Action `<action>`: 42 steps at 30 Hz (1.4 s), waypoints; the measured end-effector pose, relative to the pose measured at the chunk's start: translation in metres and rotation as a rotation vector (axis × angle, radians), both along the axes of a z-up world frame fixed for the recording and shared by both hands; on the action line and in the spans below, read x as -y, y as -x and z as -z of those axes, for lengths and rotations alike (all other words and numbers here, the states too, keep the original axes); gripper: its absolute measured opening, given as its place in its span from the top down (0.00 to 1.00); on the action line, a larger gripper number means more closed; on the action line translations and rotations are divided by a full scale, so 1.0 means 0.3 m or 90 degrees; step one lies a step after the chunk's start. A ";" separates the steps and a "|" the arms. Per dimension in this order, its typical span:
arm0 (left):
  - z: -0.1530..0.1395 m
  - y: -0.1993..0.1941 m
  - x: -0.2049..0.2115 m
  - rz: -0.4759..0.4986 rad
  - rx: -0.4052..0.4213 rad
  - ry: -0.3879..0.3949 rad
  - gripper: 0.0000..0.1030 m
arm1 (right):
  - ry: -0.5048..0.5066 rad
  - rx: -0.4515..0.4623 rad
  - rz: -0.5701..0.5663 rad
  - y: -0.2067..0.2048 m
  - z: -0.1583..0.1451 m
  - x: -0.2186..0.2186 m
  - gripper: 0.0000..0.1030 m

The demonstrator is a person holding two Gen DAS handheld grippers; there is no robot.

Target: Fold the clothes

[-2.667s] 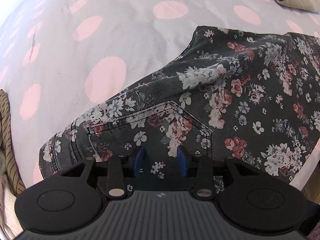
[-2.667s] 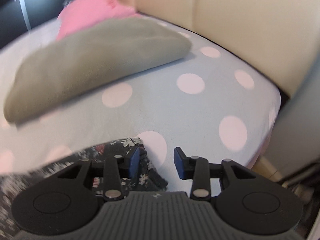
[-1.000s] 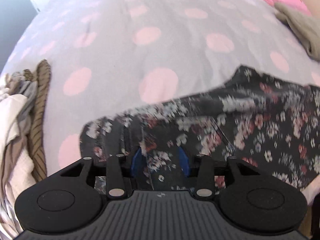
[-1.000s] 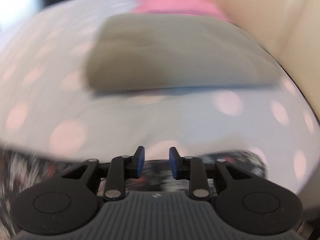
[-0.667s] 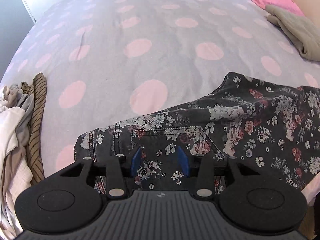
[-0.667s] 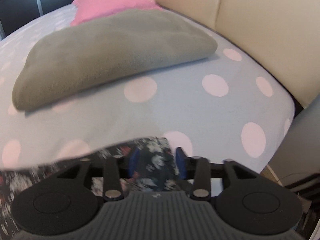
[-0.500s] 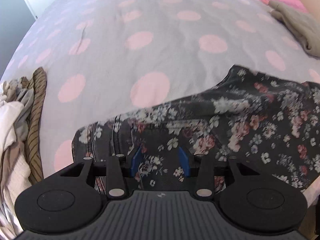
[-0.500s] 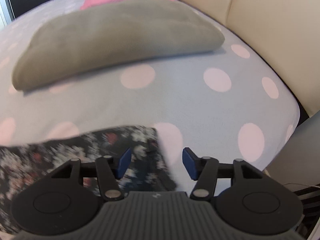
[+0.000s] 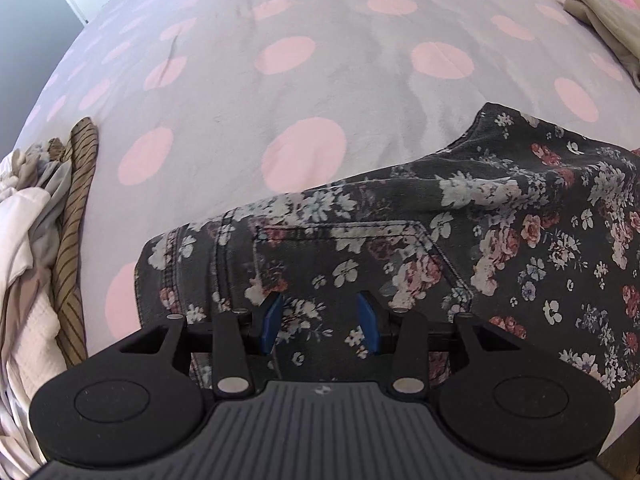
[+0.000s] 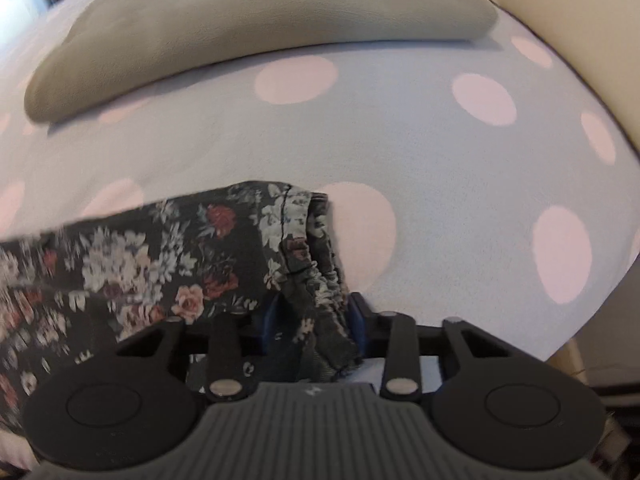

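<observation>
Dark floral jeans [image 9: 460, 240] lie flat on the polka-dot bed [image 9: 300, 80], waistband and back pocket at my left gripper. My left gripper [image 9: 319, 328] has its blue pads apart, with the waist fabric lying between them. In the right wrist view the leg hem of the jeans [image 10: 224, 252] lies bunched between the pads of my right gripper [image 10: 314, 326], whose jaws stand apart around it. Whether either pair of pads presses the cloth is unclear.
A pile of unfolded clothes [image 9: 44, 240] sits at the bed's left edge. A folded grey-green garment [image 10: 240, 28] lies beyond the hem, also seen far right in the left wrist view [image 9: 604, 16]. A cream headboard [image 10: 568, 16] and the bed's edge are to the right.
My right gripper has moved in over the jeans' hem, which now sits between its pads. My left gripper stays at the waistband; the jeans have settled flat.
</observation>
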State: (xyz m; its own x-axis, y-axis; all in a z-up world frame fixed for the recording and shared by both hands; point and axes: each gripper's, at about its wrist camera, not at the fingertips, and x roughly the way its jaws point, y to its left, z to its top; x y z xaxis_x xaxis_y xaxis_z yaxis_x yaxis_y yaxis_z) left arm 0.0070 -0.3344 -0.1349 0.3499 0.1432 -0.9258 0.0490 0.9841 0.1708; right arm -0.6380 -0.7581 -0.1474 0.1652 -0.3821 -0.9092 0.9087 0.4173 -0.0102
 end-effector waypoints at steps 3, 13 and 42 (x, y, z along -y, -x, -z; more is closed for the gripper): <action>-0.015 -0.003 0.010 0.007 0.010 0.007 0.63 | 0.000 -0.018 -0.001 -0.021 -0.031 -0.013 0.81; -0.116 -0.008 0.060 0.036 0.056 0.046 0.63 | 0.031 0.074 -0.065 -0.195 -0.403 -0.194 0.83; -0.324 0.034 -0.286 -0.035 0.022 0.080 0.85 | -0.178 0.379 -0.418 -1.714 -0.638 -1.241 0.83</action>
State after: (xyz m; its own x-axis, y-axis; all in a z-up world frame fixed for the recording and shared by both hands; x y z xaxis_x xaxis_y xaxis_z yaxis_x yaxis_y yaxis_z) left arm -0.0031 -0.2487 -0.0377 0.3767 0.0471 -0.9251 -0.0088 0.9988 0.0472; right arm -0.1238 -0.3858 0.0439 0.7396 0.1740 -0.6501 0.3124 0.7668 0.5607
